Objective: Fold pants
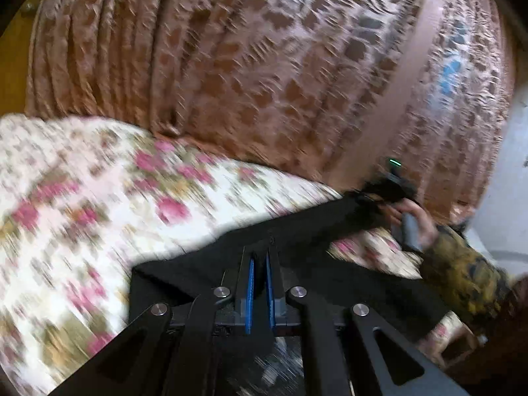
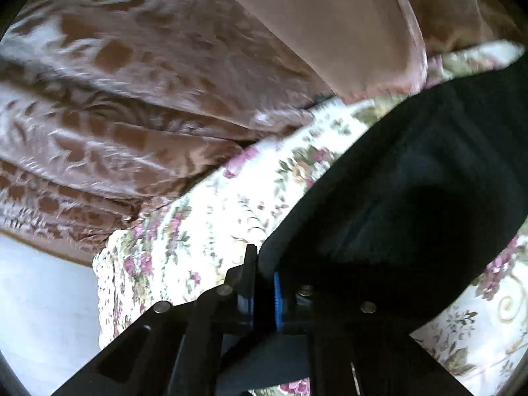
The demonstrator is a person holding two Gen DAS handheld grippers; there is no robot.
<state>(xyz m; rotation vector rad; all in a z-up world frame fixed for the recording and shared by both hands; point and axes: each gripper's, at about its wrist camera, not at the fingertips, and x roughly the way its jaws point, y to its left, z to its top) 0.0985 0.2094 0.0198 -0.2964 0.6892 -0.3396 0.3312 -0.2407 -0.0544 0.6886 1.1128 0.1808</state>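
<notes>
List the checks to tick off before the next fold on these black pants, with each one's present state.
1. Left tool shut on the black pants: ok.
2. Right tool shut on the pants' edge: ok.
3. Pants stretched between both tools: ok.
4. Pants lying on the floral bedspread: ok.
5. Cloth smooth, no wrinkles: cannot tell, blurred.
6. Legs aligned: cannot tell.

The black pants [image 1: 330, 227] are plain and dark, stretched in a band over the floral bedspread from 6 o'clock toward 3 o'clock in the left wrist view. In the right wrist view the pants [image 2: 412, 181] fill the 3 o'clock side, loosely bunched.
</notes>
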